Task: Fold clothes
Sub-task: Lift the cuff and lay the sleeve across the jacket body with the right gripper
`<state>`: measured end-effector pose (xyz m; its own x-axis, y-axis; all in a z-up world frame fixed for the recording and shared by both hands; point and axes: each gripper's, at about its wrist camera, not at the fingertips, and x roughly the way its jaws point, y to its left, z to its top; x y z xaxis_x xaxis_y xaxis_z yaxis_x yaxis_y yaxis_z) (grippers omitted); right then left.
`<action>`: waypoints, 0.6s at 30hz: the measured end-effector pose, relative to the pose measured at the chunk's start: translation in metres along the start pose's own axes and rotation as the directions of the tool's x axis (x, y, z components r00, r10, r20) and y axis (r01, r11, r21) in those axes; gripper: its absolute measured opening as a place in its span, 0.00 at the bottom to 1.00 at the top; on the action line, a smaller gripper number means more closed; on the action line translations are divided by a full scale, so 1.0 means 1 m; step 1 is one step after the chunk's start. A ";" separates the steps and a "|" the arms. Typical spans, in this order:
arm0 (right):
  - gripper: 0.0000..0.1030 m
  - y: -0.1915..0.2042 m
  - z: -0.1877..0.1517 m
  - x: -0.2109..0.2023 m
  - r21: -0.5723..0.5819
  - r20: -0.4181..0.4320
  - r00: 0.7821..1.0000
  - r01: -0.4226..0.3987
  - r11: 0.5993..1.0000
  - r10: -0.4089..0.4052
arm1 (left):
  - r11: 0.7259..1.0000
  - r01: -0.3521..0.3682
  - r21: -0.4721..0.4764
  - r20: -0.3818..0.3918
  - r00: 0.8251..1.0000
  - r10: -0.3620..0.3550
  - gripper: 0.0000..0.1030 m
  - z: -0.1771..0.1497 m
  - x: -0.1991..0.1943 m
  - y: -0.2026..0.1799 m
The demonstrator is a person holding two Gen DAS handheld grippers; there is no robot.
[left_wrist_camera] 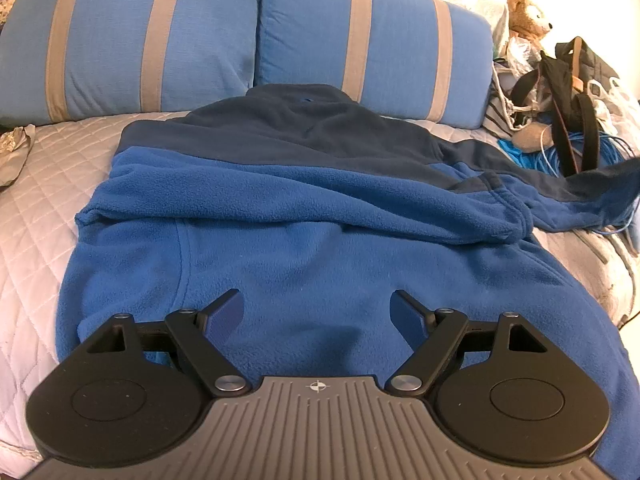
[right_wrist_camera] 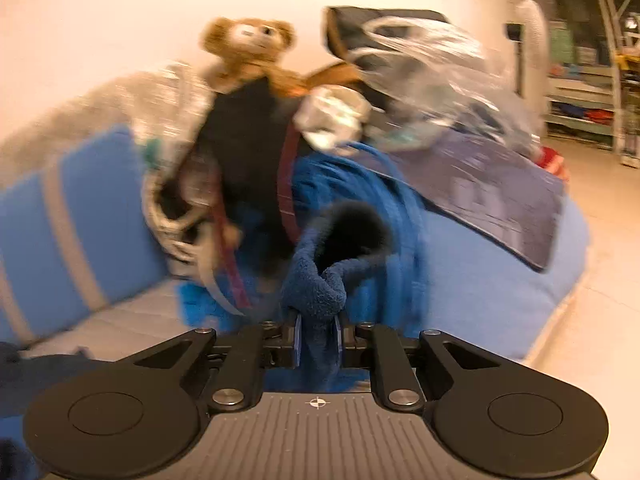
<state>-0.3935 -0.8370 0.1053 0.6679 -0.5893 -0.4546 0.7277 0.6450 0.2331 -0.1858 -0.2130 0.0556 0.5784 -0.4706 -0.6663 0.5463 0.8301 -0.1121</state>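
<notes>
A blue fleece jacket lies spread on the bed, its dark navy upper part and collar toward the head of the bed, touching the two blue pillows with tan stripes that stand along that edge. One sleeve is folded across the body, its cuff resting near the jacket's right side. The other sleeve stretches out toward the right edge of the bed, raised off the quilt above a heap of blue cable.

The left hand-held gripper sits over the lower part of the jacket, near the foot edge of the bed, with its fingers spread wide apart and nothing between them; whether the pads touch the fleece cannot be told.

The right hand-held gripper has its fingers drawn close together, clamped on the end of the sleeve; the open cuff stands up just beyond the fingertips, showing its dark inside. This view is blurred.

At the right side of the bed, by the pillows, stands a pile of clutter: a brown teddy bear on top, a dark bag with straps beside it, and crumpled plastic bags around them. A pale wall lies behind the bear
</notes>
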 end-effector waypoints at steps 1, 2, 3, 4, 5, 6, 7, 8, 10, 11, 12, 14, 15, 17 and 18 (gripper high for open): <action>0.17 0.008 0.003 -0.005 0.001 0.003 1.000 -0.028 1.000 0.028 | 1.000 -0.001 0.001 0.001 1.000 0.001 0.78 0.000 0.000 0.000; 0.17 0.016 0.005 -0.009 0.003 0.005 0.998 -0.056 0.998 0.056 | 1.000 -0.002 0.002 0.002 1.000 0.002 0.78 -0.001 -0.001 0.000; 0.17 0.024 0.006 -0.012 0.002 0.004 0.997 -0.079 0.997 0.079 | 1.000 -0.004 0.003 0.003 1.000 0.004 0.78 -0.001 -0.001 -0.001; 0.17 0.032 0.008 -0.015 0.001 0.002 0.995 -0.101 0.995 0.101 | 1.000 -0.005 0.004 0.004 1.000 0.005 0.78 -0.001 -0.001 -0.001; 0.17 0.041 0.009 -0.018 -0.001 0.000 0.992 -0.124 0.992 0.124 | 1.000 -0.005 0.003 0.005 1.000 0.005 0.78 -0.001 -0.001 -0.001; 0.16 0.050 0.010 -0.020 -0.008 -0.004 0.989 -0.146 0.989 0.146 | 1.000 -0.005 0.003 0.006 1.000 0.005 0.78 -0.001 -0.002 -0.001; 0.16 0.059 0.010 -0.022 -0.017 -0.008 0.986 -0.168 0.986 0.168 | 1.000 -0.005 0.002 0.007 1.000 0.005 0.78 -0.001 -0.002 -0.001; 0.16 0.070 0.009 -0.025 -0.031 -0.014 0.981 -0.191 0.981 0.191 | 1.000 -0.005 0.002 0.007 1.000 0.005 0.78 -0.001 -0.002 -0.001; 0.16 0.088 0.008 -0.027 -0.052 -0.026 0.973 -0.231 0.972 0.230 | 1.000 -0.005 0.003 0.007 1.000 0.005 0.78 -0.001 -0.002 -0.001; 0.16 0.097 0.008 -0.029 -0.058 -0.033 0.968 -0.251 0.966 0.249 | 1.000 -0.003 0.003 0.006 1.000 0.003 0.78 -0.001 -0.002 0.000; 0.16 0.106 0.008 -0.030 -0.064 -0.040 0.963 -0.270 0.961 0.268 | 1.000 -0.002 0.002 0.006 1.000 0.002 0.78 -0.001 -0.002 0.000; 0.15 0.121 0.005 -0.033 -0.070 -0.051 0.953 -0.302 0.951 0.299 | 1.000 0.001 0.000 0.008 1.000 -0.001 0.78 -0.001 -0.002 0.001; 0.15 0.129 0.004 -0.034 -0.073 -0.056 0.948 -0.318 0.945 0.314 | 1.000 0.002 -0.002 0.010 1.000 -0.002 0.78 -0.001 -0.002 0.001; 0.15 0.142 0.000 -0.036 -0.078 -0.069 0.938 -0.344 0.936 0.339 | 1.000 0.005 -0.007 0.013 1.000 -0.005 0.78 -0.001 -0.003 0.002; 0.15 0.148 -0.001 -0.036 -0.080 -0.076 0.934 -0.354 0.932 0.348 | 1.000 0.007 -0.008 0.013 1.000 -0.007 0.78 -0.001 -0.003 0.002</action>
<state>-0.3102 -0.7200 0.1547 0.8657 -0.2889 -0.4087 0.4292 0.8486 0.3094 -0.1866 -0.2094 0.0563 0.5825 -0.4804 -0.6557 0.5453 0.8291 -0.1230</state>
